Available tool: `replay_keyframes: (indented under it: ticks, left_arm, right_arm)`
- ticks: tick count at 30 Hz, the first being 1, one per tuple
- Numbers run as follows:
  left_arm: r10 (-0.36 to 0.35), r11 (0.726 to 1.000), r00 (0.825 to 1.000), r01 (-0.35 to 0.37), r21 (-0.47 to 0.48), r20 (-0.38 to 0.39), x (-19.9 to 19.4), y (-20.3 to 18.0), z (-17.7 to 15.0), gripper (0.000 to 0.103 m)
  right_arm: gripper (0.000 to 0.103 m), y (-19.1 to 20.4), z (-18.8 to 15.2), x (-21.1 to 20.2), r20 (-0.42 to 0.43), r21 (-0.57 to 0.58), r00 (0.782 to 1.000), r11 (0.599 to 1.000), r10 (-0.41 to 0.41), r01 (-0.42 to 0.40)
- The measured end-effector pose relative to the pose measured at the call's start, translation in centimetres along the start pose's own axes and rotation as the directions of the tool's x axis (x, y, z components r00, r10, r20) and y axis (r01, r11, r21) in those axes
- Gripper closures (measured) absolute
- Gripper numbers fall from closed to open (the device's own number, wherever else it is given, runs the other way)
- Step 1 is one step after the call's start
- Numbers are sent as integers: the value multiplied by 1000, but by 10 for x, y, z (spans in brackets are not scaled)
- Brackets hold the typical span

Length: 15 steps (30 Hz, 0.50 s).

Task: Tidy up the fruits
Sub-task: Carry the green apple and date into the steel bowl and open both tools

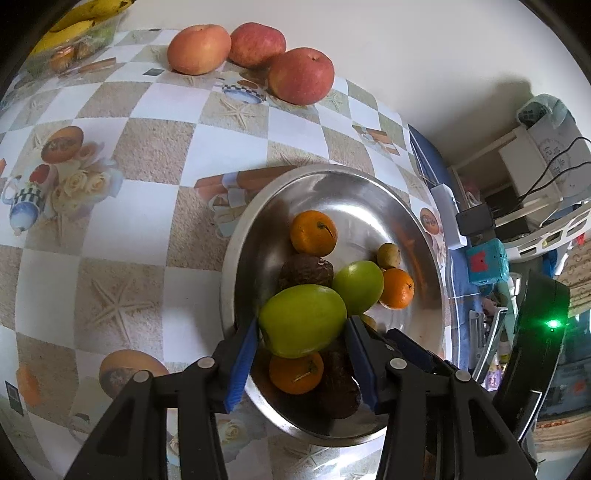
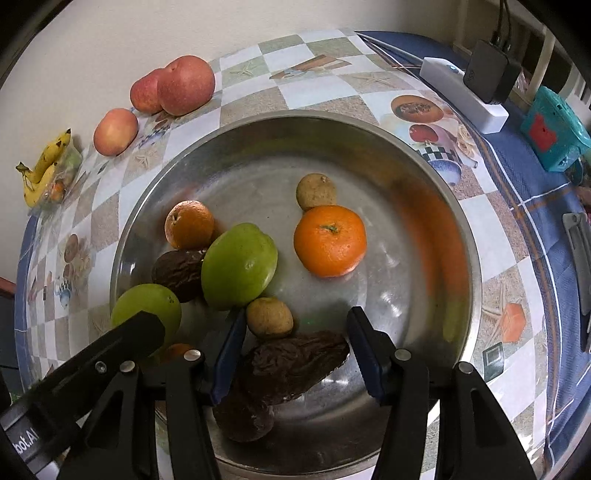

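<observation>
A steel bowl [image 1: 369, 192] [image 2: 424, 206] holds oranges [image 2: 330, 240], green fruits, dark wrinkled fruits and small brown ones. My left gripper [image 1: 301, 326] is shut on a green fruit [image 1: 303, 320], held above the bowl; the same fruit shows at the left of the right wrist view [image 2: 147, 308]. A second green fruit [image 2: 239, 265] lies in the bowl. My right gripper [image 2: 295, 326] is open over the bowl, its fingers either side of a dark wrinkled fruit [image 2: 295, 363]. Three red apples [image 1: 301, 75] [image 2: 186, 84] lie in a row by the wall.
Bananas [image 1: 79, 26] [image 2: 46, 166] and a clear packet lie at the table's far corner. A white power strip [image 2: 461, 94], a black adapter and a teal toy box [image 2: 554, 127] stand by the right edge. The chequered tablecloth [image 1: 147, 147] covers the table.
</observation>
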State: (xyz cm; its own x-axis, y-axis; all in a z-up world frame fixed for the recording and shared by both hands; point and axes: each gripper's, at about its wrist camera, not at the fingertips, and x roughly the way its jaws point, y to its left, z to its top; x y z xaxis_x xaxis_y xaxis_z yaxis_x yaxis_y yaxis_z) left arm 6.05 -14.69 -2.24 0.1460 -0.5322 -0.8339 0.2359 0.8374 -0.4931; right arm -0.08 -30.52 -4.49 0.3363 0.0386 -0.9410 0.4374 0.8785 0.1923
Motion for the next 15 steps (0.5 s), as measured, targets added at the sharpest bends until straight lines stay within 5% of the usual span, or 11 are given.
replay_keyframes:
  ticks: [10,15]
  left_arm:
    - [-32,999,999,33,-20,27,-17,7,-3,46]
    - [46,998,996,-42,-54,78,-37,22,-5,32]
  right_arm:
    - [44,5,-3,-3,19,-25,999,999,-28,28]
    - [33,10,-7,-13,61,-34,998,999,-32,34]
